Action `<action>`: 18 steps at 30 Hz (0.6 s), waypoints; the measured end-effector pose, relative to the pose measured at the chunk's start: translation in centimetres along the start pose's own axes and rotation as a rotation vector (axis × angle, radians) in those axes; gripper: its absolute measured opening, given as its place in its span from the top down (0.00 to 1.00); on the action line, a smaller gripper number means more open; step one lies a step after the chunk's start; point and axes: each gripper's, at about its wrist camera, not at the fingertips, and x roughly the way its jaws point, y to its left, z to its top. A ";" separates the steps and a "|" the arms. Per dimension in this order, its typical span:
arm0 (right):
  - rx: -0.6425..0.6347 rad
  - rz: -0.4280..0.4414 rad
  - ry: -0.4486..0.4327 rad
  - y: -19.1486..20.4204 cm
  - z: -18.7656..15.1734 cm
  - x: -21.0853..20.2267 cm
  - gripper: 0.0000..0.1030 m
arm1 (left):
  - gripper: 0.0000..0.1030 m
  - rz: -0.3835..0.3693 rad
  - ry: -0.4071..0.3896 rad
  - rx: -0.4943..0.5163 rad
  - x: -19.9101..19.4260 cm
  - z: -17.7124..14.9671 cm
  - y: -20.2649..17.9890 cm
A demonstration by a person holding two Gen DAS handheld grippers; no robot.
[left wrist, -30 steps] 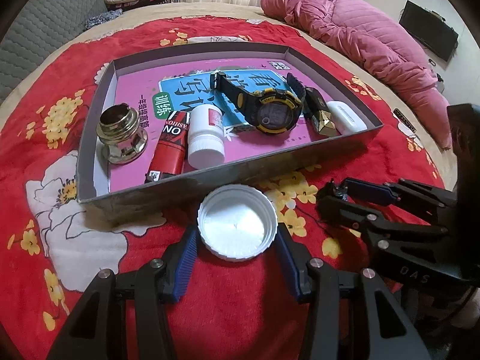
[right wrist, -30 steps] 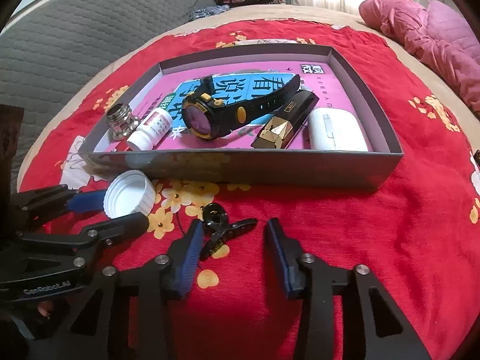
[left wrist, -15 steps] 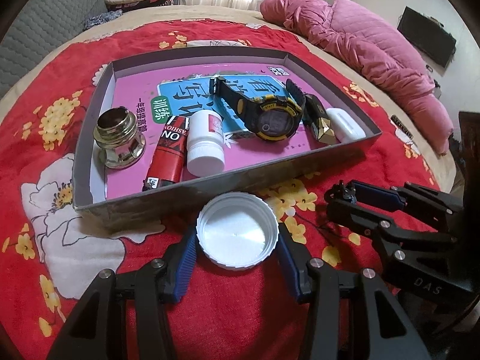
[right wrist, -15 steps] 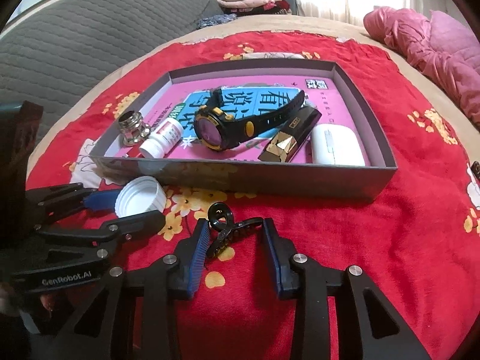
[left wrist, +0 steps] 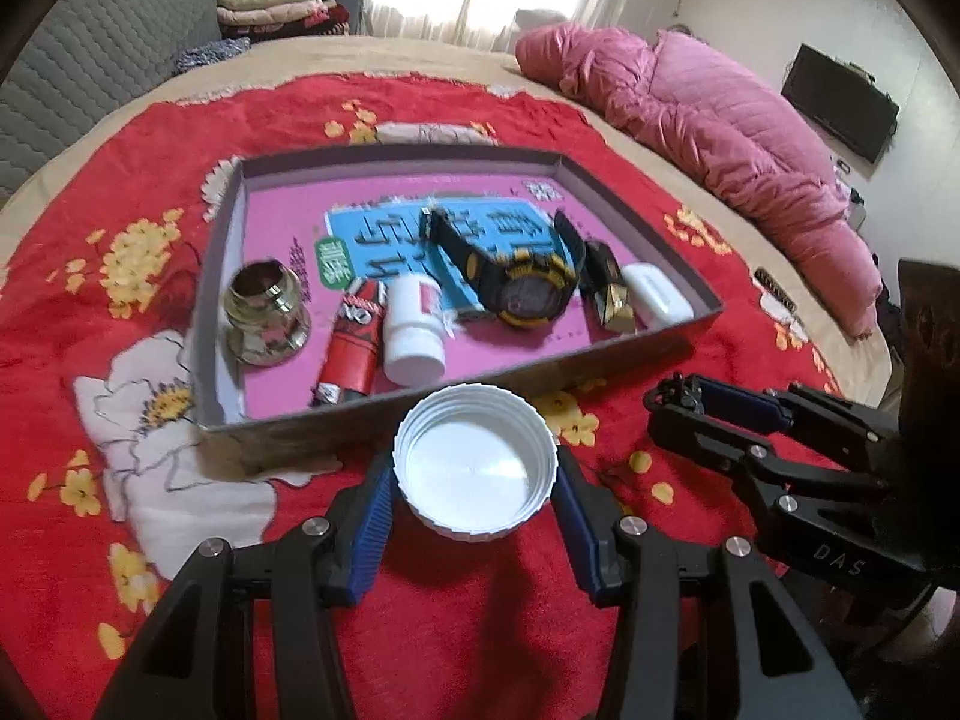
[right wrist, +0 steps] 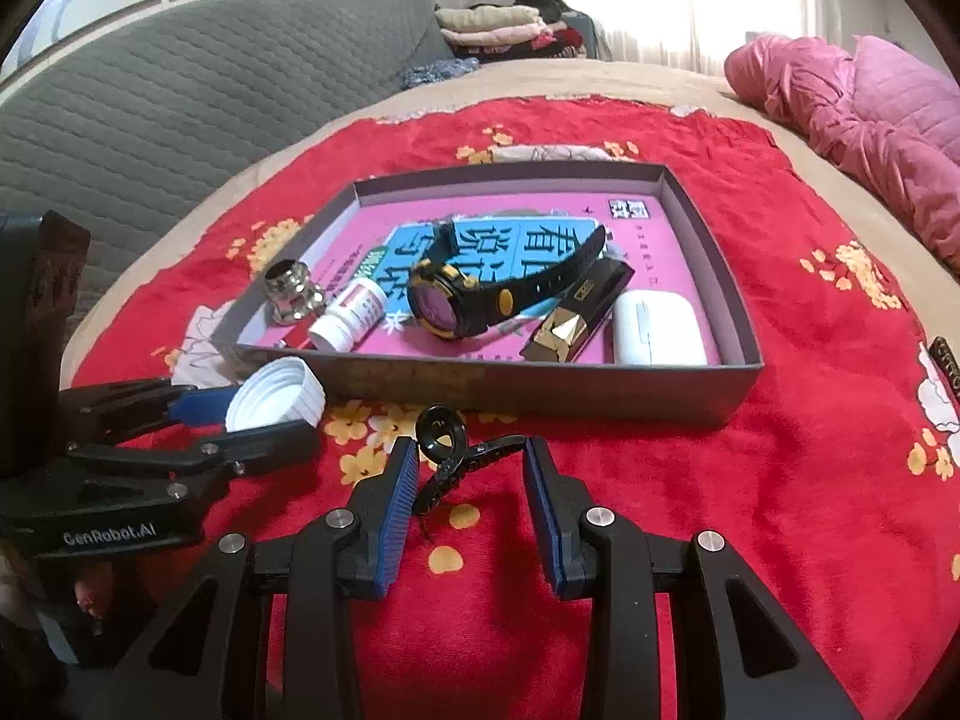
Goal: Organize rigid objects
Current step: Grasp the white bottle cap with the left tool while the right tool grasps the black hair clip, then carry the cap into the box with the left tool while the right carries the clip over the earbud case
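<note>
Both your grippers hold items before the shallow grey cardboard tray point(left wrist: 636, 354).
Your left gripper point(left wrist: 474, 510) clamps the ribbed white plastic cap point(left wrist: 474, 468); your right gripper point(right wrist: 471, 480) brackets the black metal clip point(right wrist: 450, 456), contact unclear.

A red floral blanket point(left wrist: 180, 540) covers the bed; a pink quilted duvet point(left wrist: 720, 138) lies bunched at its far side, beside a grey quilted sofa point(right wrist: 180, 96), folded clothes point(right wrist: 492, 24) and a black wall-mounted television point(left wrist: 840, 102)
</note>
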 end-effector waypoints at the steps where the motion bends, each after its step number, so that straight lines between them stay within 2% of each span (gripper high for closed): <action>1: -0.001 0.000 -0.009 0.0 0.1 -0.2 0.65 | 0.51 0.001 -0.011 -0.006 -0.3 0.1 0.1; 10: 0.014 -0.007 -0.059 -0.3 0.6 -1.4 0.65 | 0.51 0.034 -0.119 -0.059 -2.8 1.2 2.6; 18: 0.044 -0.023 -0.098 -1.2 1.5 -2.2 0.65 | 0.51 0.056 -0.150 -0.086 -3.0 1.8 4.0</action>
